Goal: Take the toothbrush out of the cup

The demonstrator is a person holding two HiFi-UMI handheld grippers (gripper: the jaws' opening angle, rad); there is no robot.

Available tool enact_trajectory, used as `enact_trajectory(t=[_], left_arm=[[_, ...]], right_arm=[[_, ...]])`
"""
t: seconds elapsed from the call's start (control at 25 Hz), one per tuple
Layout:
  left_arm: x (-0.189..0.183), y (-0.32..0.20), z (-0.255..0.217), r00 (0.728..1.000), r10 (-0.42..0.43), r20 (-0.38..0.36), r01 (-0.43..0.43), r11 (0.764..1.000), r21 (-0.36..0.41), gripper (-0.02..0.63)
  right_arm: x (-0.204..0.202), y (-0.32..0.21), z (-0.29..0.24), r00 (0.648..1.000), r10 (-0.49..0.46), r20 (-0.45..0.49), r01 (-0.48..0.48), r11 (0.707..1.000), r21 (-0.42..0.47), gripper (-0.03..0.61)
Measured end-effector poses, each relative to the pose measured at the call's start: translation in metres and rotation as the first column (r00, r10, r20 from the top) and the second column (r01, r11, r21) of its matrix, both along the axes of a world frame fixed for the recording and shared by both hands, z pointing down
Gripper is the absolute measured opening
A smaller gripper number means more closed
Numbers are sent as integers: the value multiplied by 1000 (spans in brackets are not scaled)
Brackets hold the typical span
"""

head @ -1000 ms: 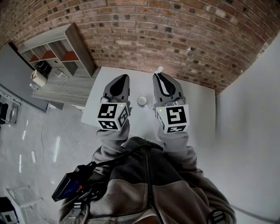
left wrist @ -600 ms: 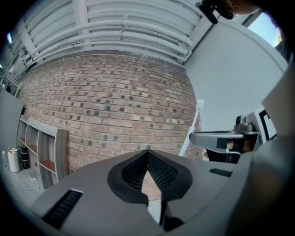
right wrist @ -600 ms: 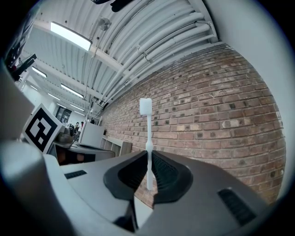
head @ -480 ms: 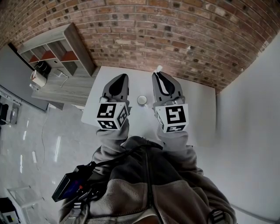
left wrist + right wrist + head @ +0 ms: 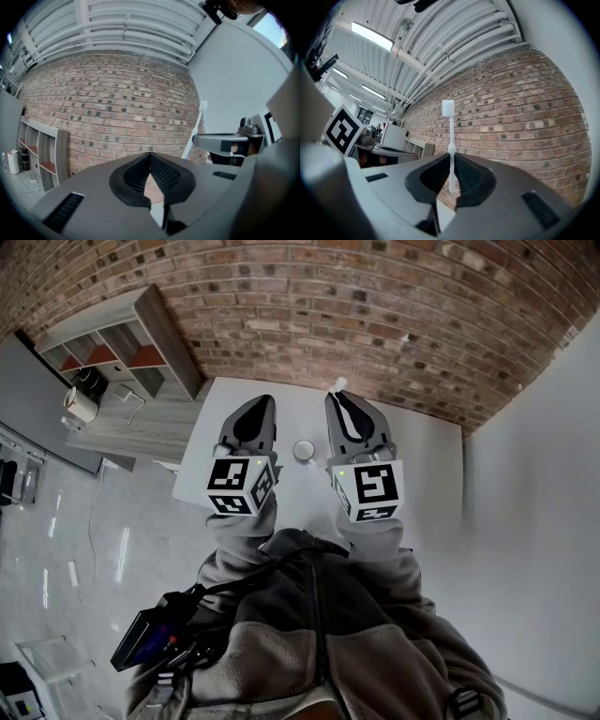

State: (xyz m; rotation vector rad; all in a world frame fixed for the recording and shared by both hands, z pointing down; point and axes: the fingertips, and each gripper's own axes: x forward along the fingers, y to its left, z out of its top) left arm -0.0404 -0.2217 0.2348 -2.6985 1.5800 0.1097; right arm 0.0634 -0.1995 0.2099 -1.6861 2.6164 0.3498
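Note:
A small white cup (image 5: 303, 450) stands on the white table (image 5: 427, 460), between my two grippers. My right gripper (image 5: 343, 409) is shut on a white toothbrush (image 5: 451, 140), which stands upright between the jaws with its head (image 5: 448, 107) on top. The brush's tip (image 5: 337, 387) sticks out past the right jaws in the head view, clear of the cup. My left gripper (image 5: 253, 418) hangs left of the cup, shut with nothing between its fingers (image 5: 161, 176). From the left gripper view the toothbrush (image 5: 196, 129) shows at the right.
A brick wall (image 5: 375, 324) runs behind the table. A grey shelf unit (image 5: 127, 348) stands at the far left, with a low wooden counter (image 5: 131, 427) beside it. The table's left edge (image 5: 192, 460) drops to a glossy floor.
Hardly anything: both grippers and the cup sit slightly higher in the head view. The right gripper still holds the toothbrush above the cup.

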Motion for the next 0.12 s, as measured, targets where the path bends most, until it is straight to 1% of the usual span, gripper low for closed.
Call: enact_trajectory(t=[0.12], left_arm=[[0, -1, 0, 1000, 2, -1, -2, 1000, -1, 3]], right_arm=[[0, -1, 1, 1000, 0, -1, 0, 1000, -2, 29]])
